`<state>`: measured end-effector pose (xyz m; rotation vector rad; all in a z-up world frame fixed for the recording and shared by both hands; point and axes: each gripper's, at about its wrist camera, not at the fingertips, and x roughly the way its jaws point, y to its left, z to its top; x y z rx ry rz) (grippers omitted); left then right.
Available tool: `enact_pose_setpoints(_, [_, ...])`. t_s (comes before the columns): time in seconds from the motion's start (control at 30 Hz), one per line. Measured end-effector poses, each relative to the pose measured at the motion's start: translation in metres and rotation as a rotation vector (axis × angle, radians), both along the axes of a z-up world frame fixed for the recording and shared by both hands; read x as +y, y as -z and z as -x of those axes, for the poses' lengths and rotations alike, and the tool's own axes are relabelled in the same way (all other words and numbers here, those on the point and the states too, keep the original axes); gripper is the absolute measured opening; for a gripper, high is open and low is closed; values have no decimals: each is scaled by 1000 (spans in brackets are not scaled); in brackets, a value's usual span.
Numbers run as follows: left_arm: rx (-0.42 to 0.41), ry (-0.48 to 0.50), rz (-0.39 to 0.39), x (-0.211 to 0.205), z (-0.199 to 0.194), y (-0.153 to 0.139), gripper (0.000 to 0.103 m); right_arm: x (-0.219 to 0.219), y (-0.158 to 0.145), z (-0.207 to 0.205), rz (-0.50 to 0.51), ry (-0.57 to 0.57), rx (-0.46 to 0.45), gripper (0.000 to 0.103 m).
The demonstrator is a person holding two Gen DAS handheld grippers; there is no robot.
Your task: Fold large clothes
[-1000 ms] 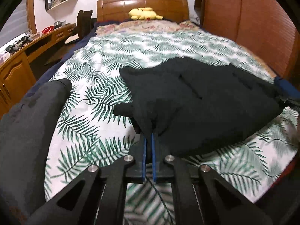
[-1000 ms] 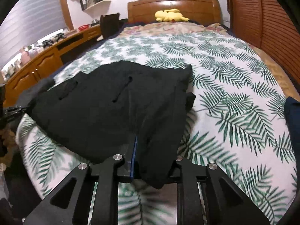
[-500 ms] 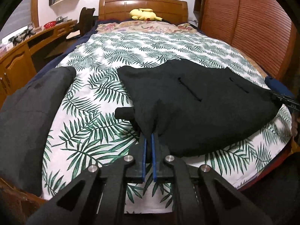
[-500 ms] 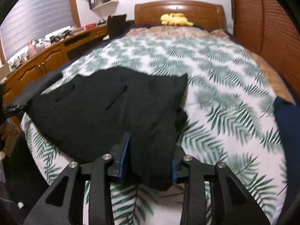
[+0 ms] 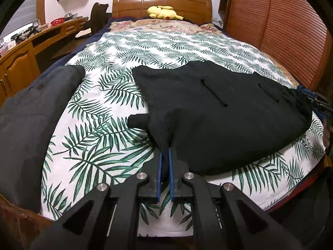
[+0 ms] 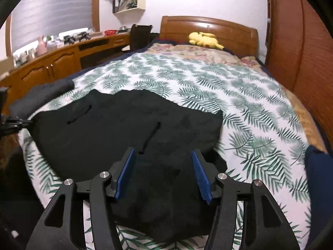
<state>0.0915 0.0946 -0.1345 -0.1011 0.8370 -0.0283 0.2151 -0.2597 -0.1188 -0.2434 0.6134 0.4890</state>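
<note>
A large black garment [image 5: 218,112] lies spread across the foot of a bed with a palm-leaf cover [image 5: 166,48]. My left gripper [image 5: 165,156] is shut on the garment's near left corner. The right gripper shows small at the garment's far right end [image 5: 318,102]. In the right wrist view the same black garment [image 6: 124,129] lies flat, and my right gripper [image 6: 163,154] is open, its blue pads wide apart over a bunched corner of the cloth. The left gripper shows at the far left of that view [image 6: 14,123].
A dark grey garment [image 5: 31,112] lies on the bed's left edge. A dark blue cloth [image 6: 318,173] lies at the right edge. A yellow plush toy [image 5: 163,12] sits by the wooden headboard. A wooden desk [image 5: 25,48] runs along the left, slatted wardrobe doors [image 5: 281,25] along the right.
My right gripper has opened and let go of the garment's corner, which now lies on the bed. The left gripper stays shut on its corner. The garment lies flatter.
</note>
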Motion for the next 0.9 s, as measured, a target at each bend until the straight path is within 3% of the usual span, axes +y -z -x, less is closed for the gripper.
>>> enact_pose_setpoints(0.1, [15, -2, -2, -1, 0, 6, 6, -5, -4, 0, 21, 50, -46, 57])
enact_pose_setpoints(0.3, [31, -1, 6, 1, -2, 12, 11, -30, -24, 4, -51, 135, -115, 63])
enact_pose_setpoints(0.57, [57, -4, 8, 6, 5, 19, 23, 17, 0, 8, -42, -6, -36, 63])
enact_pose_setpoints(0.7, [55, -21, 43, 9, 9, 22, 24, 58, 27, 8, -10, -94, 47, 63])
enact_pose_setpoints(0.9, [58, -38, 33, 5, 8, 22, 25, 99, 58, 16, 45, -171, 106, 63])
